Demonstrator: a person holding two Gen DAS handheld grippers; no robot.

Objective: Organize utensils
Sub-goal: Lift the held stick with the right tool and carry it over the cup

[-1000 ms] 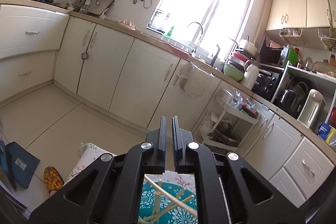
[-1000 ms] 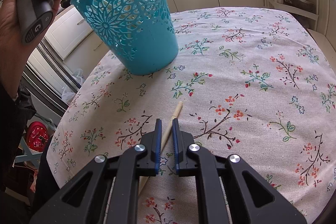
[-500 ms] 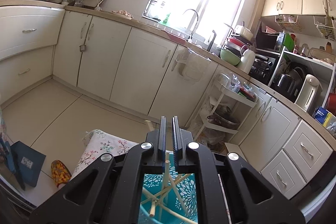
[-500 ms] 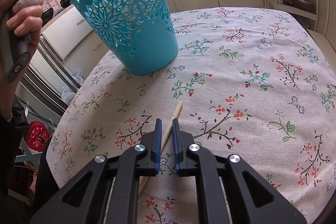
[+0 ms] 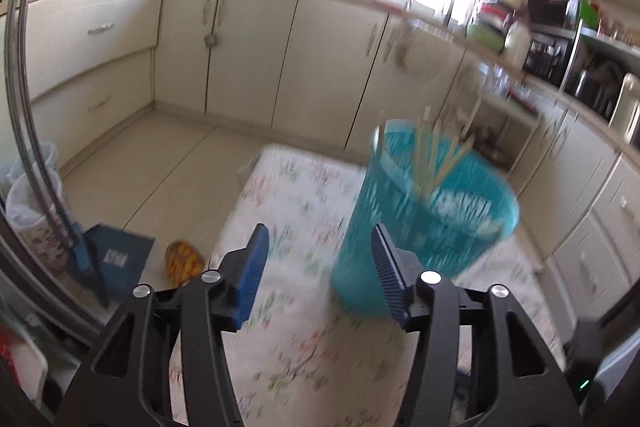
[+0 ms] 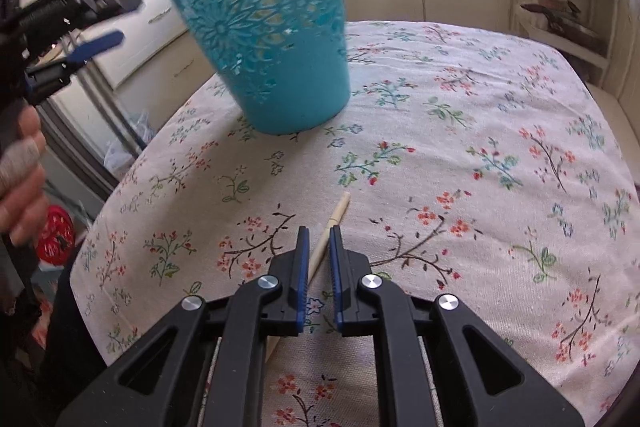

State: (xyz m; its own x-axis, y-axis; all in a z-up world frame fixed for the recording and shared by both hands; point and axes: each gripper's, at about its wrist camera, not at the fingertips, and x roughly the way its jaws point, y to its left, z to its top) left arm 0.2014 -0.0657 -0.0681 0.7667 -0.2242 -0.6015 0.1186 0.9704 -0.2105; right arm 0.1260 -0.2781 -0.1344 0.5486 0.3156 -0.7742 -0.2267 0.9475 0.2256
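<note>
A teal perforated cup [image 6: 272,43] stands on the floral tablecloth [image 6: 460,155]. In the blurred left wrist view the cup [image 5: 424,223] holds several wooden chopsticks [image 5: 436,155]. My left gripper [image 5: 320,267] is open and empty, above the table left of the cup; it also shows in the right wrist view [image 6: 86,31]. One wooden chopstick [image 6: 332,227] lies on the cloth. My right gripper [image 6: 319,255] sits low over it with its jaws close on either side of the stick.
Cream kitchen cabinets [image 5: 256,55] and a tiled floor [image 5: 160,147] surround the table. A wire rack with pans [image 6: 560,11] stands beyond the table's far right edge. A bin with a white bag [image 5: 32,211] and a blue book [image 5: 116,259] sit on the floor at left.
My left gripper has opened, dropped lower and moved left of the cup. The right gripper's jaws have parted slightly around the chopstick. The cup looks shifted and blurred.
</note>
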